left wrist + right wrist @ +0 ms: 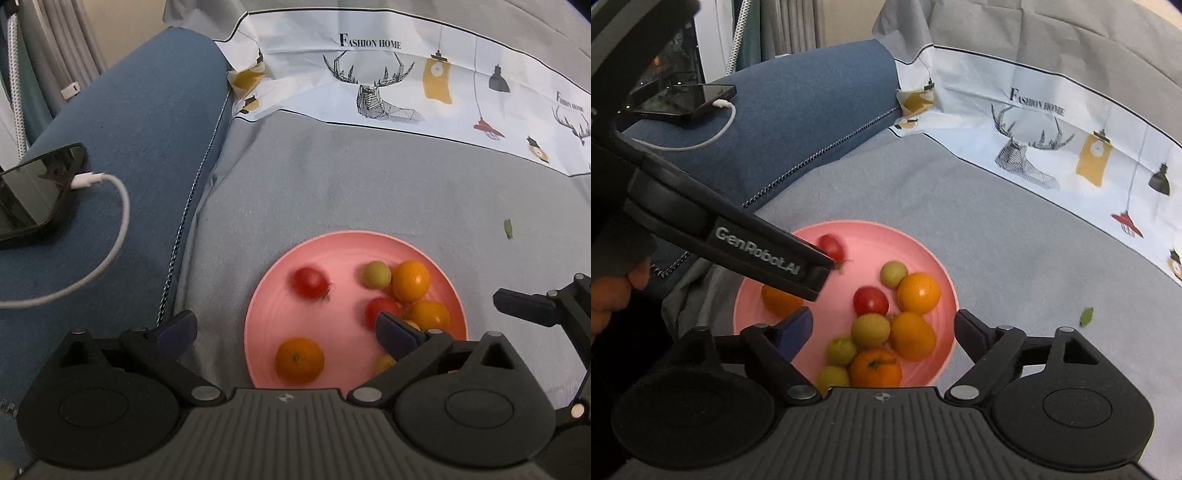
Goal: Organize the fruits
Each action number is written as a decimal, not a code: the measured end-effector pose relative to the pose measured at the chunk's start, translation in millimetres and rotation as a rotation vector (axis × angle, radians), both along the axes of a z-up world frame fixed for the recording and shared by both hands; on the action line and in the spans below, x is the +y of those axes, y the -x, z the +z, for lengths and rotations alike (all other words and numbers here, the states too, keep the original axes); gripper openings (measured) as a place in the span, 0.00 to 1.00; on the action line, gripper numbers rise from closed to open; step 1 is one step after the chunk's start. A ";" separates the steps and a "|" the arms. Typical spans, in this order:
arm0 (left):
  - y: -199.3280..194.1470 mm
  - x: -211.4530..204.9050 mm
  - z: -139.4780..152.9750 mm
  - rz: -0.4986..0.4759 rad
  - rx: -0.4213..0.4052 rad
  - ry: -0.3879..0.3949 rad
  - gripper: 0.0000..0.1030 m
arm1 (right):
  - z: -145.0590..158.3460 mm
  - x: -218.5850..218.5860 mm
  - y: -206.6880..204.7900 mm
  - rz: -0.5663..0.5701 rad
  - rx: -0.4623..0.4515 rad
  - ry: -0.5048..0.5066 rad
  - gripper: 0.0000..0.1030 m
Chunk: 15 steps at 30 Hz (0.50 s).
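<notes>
While both claws hang over the pink plate (938, 269), neither grips anything. The left claw (286, 330) stands wide, one finger out over the grey cover (369, 192) beside the plate's rim and the other above the fruit; its pads touch nothing. The right claw (882, 328) is also spread wide, its two fingers straddling the near half of the plate with the fruit pile showing in the gap between them, untouched.

All the fruit lies on the plate, which rests on the grey cover of what looks like a bed or sofa. In the right wrist view a cluster sits at the near right: three oranges (919, 293), a red tomato (870, 301) and several small yellow-green fruits (870, 330), packed so that they touch one another. Apart from them, at the far left of the plate, lies a second red tomato (831, 246), partly hidden behind the left claw's arm, and a lone orange (779, 301) lies at the left edge, also partly covered by that arm. The lone tomato and lone orange look slightly blurred.

A small green leaf scrap (1086, 316) lies on the cover, well to the right of the plate. Beyond it runs a white cloth (1052, 147) printed with a deer head and lamps. To the left, on a blue cushion (812, 92), a phone (687, 98) lies plugged into a white cable (713, 138). A hand (613, 295) shows at the left edge, holding the left claw's handle.
</notes>
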<state>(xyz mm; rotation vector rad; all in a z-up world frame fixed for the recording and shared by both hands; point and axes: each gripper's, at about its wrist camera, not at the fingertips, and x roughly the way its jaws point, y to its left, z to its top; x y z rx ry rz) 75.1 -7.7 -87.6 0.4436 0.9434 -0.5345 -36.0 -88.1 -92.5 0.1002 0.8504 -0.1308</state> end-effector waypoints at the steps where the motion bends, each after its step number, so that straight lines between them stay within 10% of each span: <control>1: 4.0 2.3 1.9 -0.001 0.003 -0.001 1.00 | 1.6 1.2 3.9 -0.005 0.003 -0.004 0.85; 15: 65.3 48.5 47.3 0.018 -0.052 0.031 1.00 | 45.8 29.5 68.5 -0.130 -0.024 0.022 0.93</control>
